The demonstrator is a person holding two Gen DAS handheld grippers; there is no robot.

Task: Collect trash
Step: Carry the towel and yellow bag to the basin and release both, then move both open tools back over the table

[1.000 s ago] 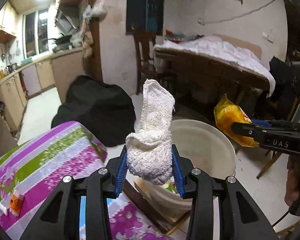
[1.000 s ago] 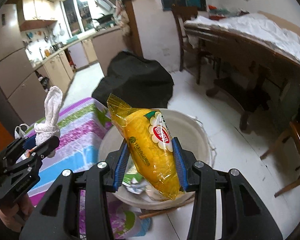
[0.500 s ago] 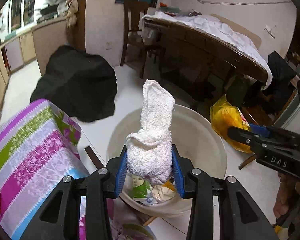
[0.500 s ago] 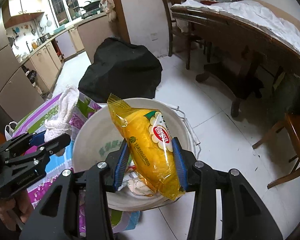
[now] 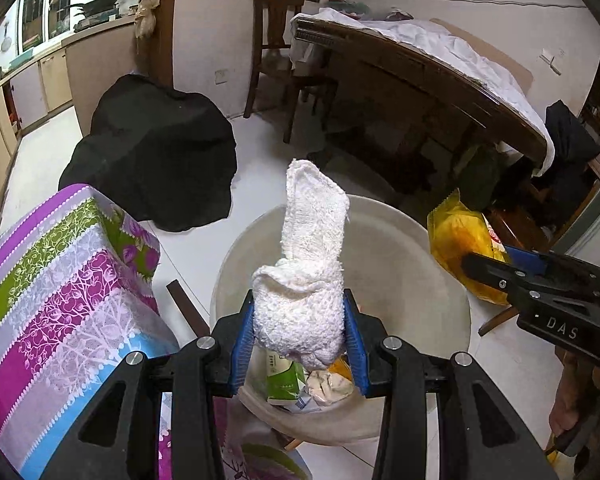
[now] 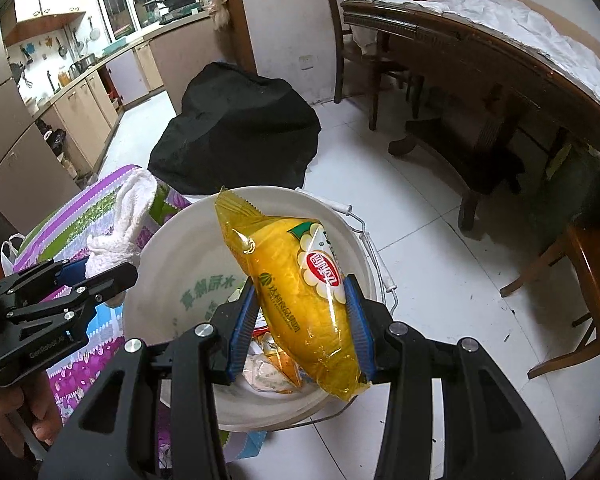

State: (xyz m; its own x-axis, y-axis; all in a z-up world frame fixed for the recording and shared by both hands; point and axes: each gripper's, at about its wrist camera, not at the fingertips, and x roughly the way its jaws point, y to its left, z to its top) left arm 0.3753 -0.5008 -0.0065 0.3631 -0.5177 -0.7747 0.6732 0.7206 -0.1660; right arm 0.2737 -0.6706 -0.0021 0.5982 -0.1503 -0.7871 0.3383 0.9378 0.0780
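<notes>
Left gripper clamped white rag, right gripper clamped yellow snack packet; both hung over the open white bucket, floral tablecloth edge beside its rim

we find a lived-in home, an open kitchen and dining room on white tile. left of the wooden dining table, which carries a white cloth, runs a kitchen counter with beige cabinets, hanging utensils and a window. a wooden chair stands at the table's far end. a framed picture hangs on the wall behind the table.
</notes>
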